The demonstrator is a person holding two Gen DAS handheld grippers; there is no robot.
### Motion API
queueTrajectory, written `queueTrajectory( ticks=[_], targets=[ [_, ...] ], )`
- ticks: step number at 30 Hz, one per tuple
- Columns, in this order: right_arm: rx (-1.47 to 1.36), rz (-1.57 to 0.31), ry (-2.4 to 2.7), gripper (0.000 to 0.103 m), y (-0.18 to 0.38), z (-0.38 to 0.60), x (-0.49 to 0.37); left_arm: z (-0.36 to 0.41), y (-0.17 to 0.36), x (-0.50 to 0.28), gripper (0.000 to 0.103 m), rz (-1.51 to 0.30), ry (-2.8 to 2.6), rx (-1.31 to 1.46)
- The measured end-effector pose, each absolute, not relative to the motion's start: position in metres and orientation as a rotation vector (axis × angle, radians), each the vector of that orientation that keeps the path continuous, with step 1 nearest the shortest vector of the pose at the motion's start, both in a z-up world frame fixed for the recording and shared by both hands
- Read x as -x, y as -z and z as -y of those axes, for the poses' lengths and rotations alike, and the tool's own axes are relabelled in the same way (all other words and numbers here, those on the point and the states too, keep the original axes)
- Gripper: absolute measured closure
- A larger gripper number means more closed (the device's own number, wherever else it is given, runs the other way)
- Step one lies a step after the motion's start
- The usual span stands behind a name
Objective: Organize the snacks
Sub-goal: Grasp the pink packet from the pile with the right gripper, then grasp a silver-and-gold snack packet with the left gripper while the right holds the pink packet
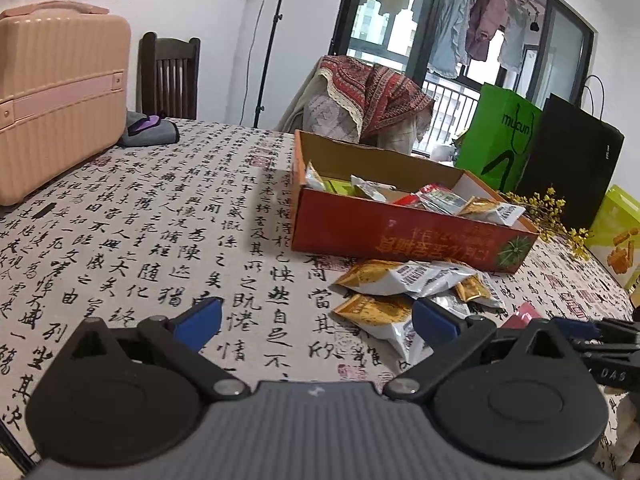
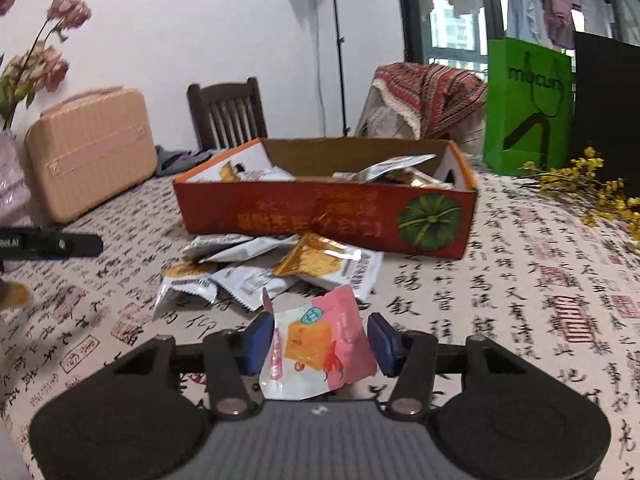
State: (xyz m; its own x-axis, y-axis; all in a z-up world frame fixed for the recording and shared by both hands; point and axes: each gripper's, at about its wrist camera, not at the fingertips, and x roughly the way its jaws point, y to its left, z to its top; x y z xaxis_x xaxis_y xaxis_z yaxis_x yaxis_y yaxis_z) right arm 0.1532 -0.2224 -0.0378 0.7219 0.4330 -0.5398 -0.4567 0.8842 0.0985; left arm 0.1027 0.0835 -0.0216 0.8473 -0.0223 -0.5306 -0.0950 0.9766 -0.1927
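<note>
Right gripper (image 2: 320, 340): lower centre of the right wrist view, blue pads either side of a pink packet (image 2: 320, 344); the left pad touches the packet's edge, the right pad sits just beside it, and whether the packet is firmly clamped cannot be told. Left gripper (image 1: 316, 320): lower centre of the left wrist view, jaws wide apart, nothing between them, over the tablecloth (image 1: 160, 220). Box (image 2: 328, 216): red-orange cardboard, open top, centre of the right wrist view, standing on the calligraphy-printed tablecloth, with several packets inside. Loose packets (image 2: 272, 268): gold-and-white, heaped on the cloth just in front of the box, between it and the right gripper; in the left wrist view the same heap lies right of centre, near the right pad. Case (image 1: 56, 96): peach, hard-shell, upper left of the left wrist view. Green bag (image 2: 528, 108): upper right, behind the box, beside a black bag (image 2: 608, 112). Yellow flowers (image 2: 592, 188): right edge, lying on the cloth.
</note>
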Motion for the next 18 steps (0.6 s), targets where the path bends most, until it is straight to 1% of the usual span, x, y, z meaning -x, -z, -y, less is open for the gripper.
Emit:
queueTrajectory(
  ticks=[9,18],
  targets=[
    [-0.002,-0.546,-0.430,0.052,0.032,0.250,-0.152,-0.065,0.025,-0.120,0.000,-0.618,-0.023,0.219],
    [-0.019,-0.538,-0.409,0.051,0.033,0.259,-0.153,-0.040,0.039,-0.156,0.000,-0.730,-0.016,0.201]
  ],
)
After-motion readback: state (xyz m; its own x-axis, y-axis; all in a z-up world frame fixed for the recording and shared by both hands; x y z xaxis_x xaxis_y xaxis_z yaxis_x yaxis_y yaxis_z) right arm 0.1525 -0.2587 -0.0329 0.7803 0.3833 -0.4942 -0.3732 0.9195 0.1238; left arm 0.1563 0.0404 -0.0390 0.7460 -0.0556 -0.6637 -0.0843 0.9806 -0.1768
